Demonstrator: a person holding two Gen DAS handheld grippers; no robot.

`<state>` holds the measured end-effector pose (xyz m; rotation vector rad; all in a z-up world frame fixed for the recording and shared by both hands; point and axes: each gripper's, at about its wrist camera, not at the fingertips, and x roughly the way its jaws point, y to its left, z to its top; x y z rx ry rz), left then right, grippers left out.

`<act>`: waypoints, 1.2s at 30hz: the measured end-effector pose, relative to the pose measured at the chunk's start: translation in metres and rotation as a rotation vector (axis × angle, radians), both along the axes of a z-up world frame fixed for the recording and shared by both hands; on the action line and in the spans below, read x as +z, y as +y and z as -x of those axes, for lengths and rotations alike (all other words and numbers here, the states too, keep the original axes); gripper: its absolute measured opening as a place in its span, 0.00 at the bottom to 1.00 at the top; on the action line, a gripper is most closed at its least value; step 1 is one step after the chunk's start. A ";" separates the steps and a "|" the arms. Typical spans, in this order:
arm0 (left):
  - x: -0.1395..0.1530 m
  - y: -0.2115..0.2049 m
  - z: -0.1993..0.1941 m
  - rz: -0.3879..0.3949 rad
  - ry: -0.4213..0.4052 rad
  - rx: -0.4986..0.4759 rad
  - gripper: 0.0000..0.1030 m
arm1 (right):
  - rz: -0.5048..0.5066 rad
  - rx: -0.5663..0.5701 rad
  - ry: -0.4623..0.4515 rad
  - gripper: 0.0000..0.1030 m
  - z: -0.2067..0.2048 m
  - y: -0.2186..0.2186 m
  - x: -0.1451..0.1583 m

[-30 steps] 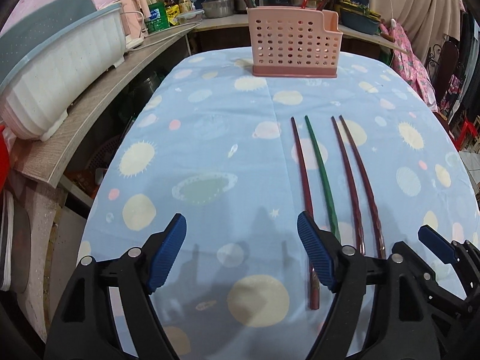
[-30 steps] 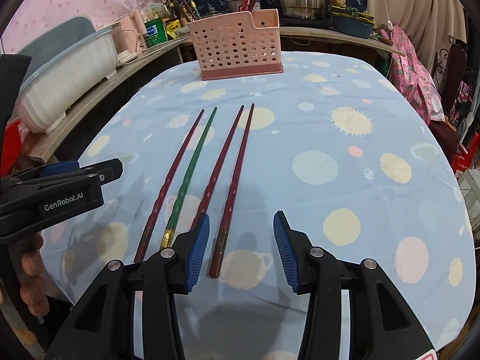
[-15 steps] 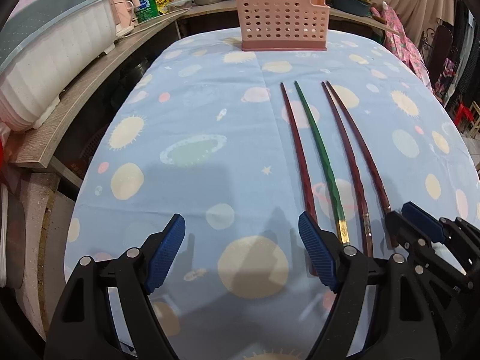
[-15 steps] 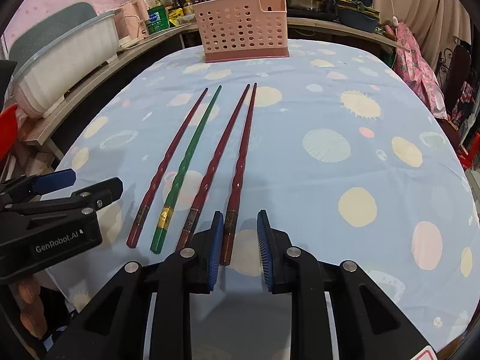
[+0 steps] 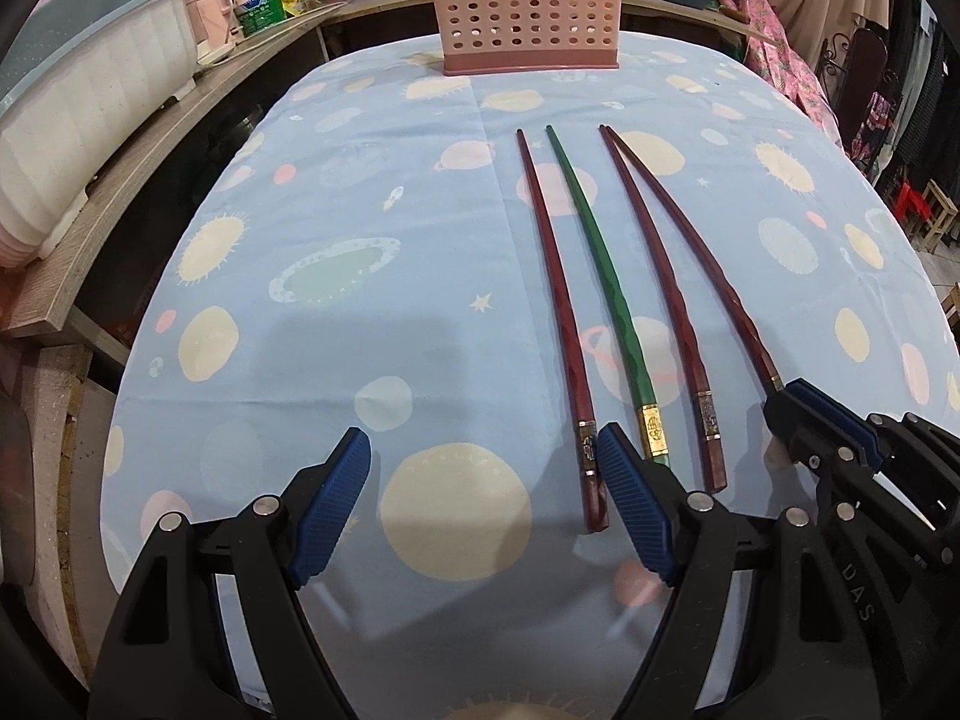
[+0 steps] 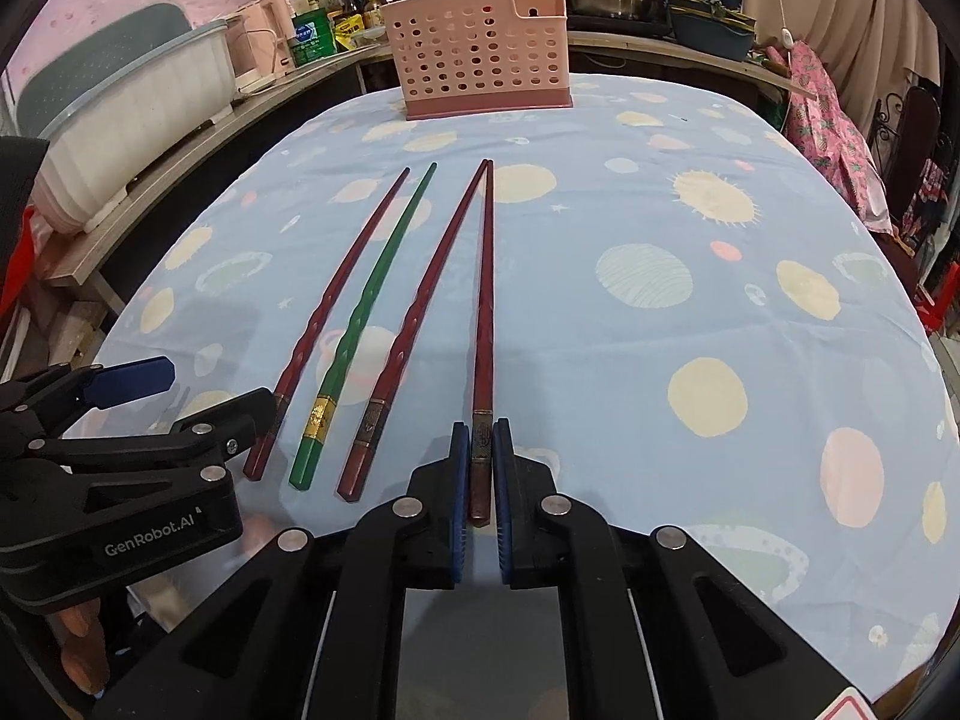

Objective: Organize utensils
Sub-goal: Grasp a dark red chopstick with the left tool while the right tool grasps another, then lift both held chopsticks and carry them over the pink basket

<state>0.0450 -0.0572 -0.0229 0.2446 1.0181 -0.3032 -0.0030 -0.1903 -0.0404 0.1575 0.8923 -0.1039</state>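
Four chopsticks laid side by side on the tablecloth (image 6: 660, 360), butts toward the near edge of the table, tips fanned toward the far edge; three dark red, one green chopstick (image 6: 372, 312) second from the left. Pink perforated utensil holder (image 6: 480, 54) upright at the far edge, well apart from the tips; nothing seen in it.

Right gripper (image 6: 480, 474) closed on the butt of the rightmost red chopstick (image 6: 485, 300), pads pressed on both sides just behind the metal band; shaft flat on the cloth, not lifted. Left gripper (image 5: 480, 510) wide open and empty near the near edge; right pad just beside the butt of the leftmost red chopstick (image 5: 555, 300), contact not resolvable.

Handling, judged: light, stiff, slender; lacquered surface probably slippery, twisted facets likely to roll between flat pads. Thick squared butt judged the best purchase, as taken; long overhang beyond the pads likely to droop or pivot on lifting. Tip close beside the neighbouring red chopstick (image 6: 420, 312); neighbour possibly dragged along on the lift. Tip-down entry into the holder suggested.
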 end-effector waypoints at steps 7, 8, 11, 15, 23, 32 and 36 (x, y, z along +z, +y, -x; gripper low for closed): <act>-0.009 0.002 -0.003 0.029 0.044 0.007 0.73 | 0.000 0.000 0.000 0.07 0.000 0.000 0.000; -0.010 0.003 -0.004 0.036 0.051 0.009 0.73 | 0.000 -0.001 0.000 0.07 0.000 0.000 0.000; -0.010 0.004 -0.004 0.043 0.054 0.011 0.72 | 0.001 0.000 0.000 0.07 0.000 0.001 -0.001; -0.008 0.001 -0.001 0.048 0.047 -0.014 0.58 | 0.004 0.000 0.000 0.07 0.000 0.001 0.000; -0.004 0.001 -0.001 0.060 0.057 -0.037 0.15 | 0.002 0.000 0.000 0.07 0.000 0.000 0.000; -0.001 0.002 -0.005 0.077 0.088 -0.030 0.07 | -0.012 -0.011 -0.003 0.07 0.002 -0.005 0.004; 0.005 0.001 -0.005 0.071 0.075 -0.025 0.07 | -0.016 -0.028 -0.026 0.07 0.002 -0.012 0.015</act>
